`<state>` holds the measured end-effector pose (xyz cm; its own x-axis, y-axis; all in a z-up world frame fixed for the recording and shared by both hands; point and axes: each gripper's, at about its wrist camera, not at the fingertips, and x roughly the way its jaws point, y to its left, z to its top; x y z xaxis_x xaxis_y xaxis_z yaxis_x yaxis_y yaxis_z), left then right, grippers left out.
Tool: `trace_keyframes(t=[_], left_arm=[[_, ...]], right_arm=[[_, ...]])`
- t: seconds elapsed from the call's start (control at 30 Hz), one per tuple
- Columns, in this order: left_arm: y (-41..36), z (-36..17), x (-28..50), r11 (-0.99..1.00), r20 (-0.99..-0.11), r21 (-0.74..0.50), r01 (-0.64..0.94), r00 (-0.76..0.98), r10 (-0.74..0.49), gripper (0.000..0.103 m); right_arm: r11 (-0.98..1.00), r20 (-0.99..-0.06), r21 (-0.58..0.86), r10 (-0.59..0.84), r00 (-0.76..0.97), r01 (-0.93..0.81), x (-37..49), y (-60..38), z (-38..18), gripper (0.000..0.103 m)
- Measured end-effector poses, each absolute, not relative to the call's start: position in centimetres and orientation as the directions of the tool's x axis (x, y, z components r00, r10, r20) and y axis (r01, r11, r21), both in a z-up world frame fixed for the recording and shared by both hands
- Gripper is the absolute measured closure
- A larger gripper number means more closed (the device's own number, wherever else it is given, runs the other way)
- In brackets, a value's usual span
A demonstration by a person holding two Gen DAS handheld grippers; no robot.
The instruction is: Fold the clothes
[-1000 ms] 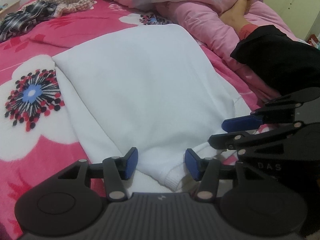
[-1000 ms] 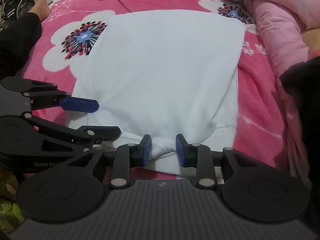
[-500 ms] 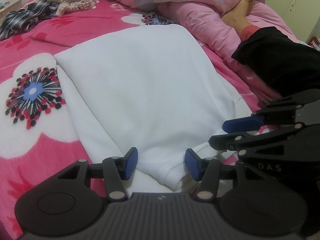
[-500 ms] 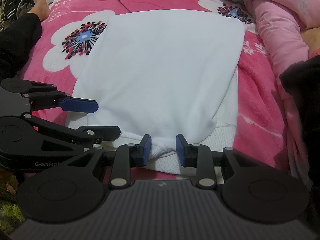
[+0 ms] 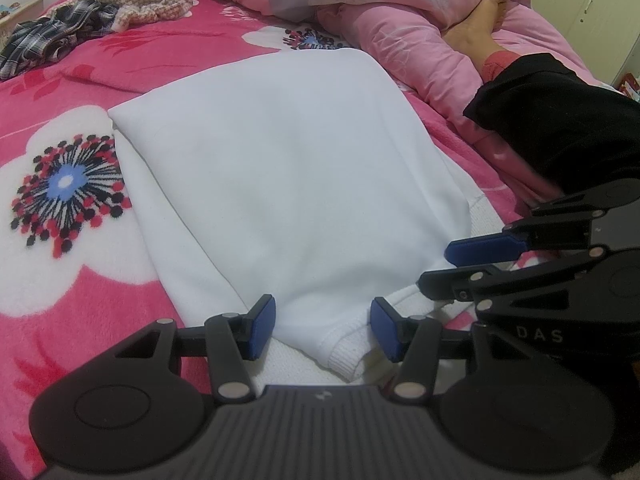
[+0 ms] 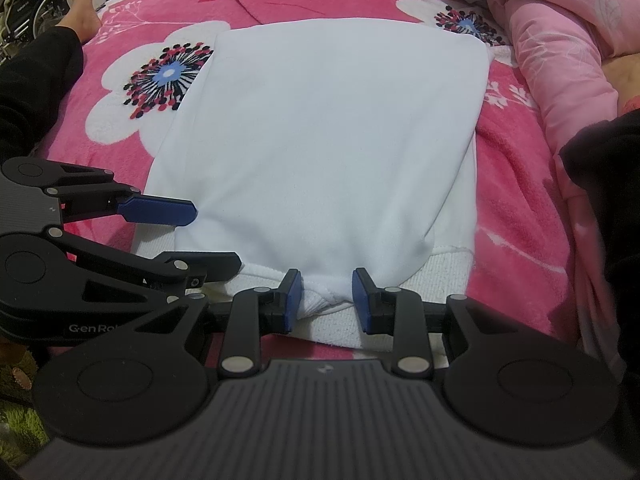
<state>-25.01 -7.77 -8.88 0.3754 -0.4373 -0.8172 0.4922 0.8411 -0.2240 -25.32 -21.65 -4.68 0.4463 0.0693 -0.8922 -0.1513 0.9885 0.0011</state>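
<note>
Both hand-held grippers tilt steeply down toward the near edge of a white garment [image 5: 296, 184] spread flat on the bed [image 5: 72, 344].

Left hand-held gripper [image 5: 322, 328]: jaws parted, straddling the ribbed near hem. One blue pad [image 5: 262, 328] sits at the hem's left side, the other to its right. Fabric lies between them, but gaps show on both sides. Not clamped; released.

Right hand-held gripper [image 6: 326, 300]: jaws narrower, set around a small bunch of the ribbed hem. The pads [image 6: 291, 300] stand close on either side of the bunch. Whether they press it or only flank it, I cannot tell.

Each gripper appears in the other's view. The right one shows at the right edge of the left wrist view [image 5: 480, 268], the left one at the left edge of the right wrist view [image 6: 176, 236]. They work side by side along the same hem, the left one just to the left.

Garment: already folded into a rough rectangle, smooth on top, a lower layer showing along its left, right and near edges. It lies mid-bed on a pink fleece blanket [image 6: 520, 216] with large white flower prints [image 6: 168, 76].

Around:
- Pink quilt [image 5: 380, 12] heaped at the far right.
- Plaid and checked clothes [image 5: 100, 12] piled at the far left.
- A person's bare foot [image 5: 476, 32] against the quilt, with a black trouser leg [image 5: 560, 120] close to the right gripper.
- Another bare foot [image 6: 84, 4] and black-clad leg at the bed's left side.
</note>
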Motion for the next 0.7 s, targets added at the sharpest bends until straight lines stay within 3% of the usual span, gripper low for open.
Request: trace_keyframes(t=[0.4, 0.7], left_arm=[[-7.82, -8.88, -25.03, 0.842, -0.818, -0.225, 0.490, 0.374, -0.436, 0.048], [-7.78, -8.70, -24.96, 0.863, -0.825, -0.230, 0.450, 0.380, -0.418, 0.038]], right_arm=[[0.988, -0.893, 0.006, 0.074, 0.444, -0.153, -25.21, -21.81, -4.71, 0.075], [0.989, -0.895, 0.049, 0.104, 0.434, -0.137, -24.98, -22.48, -4.74, 0.074]])
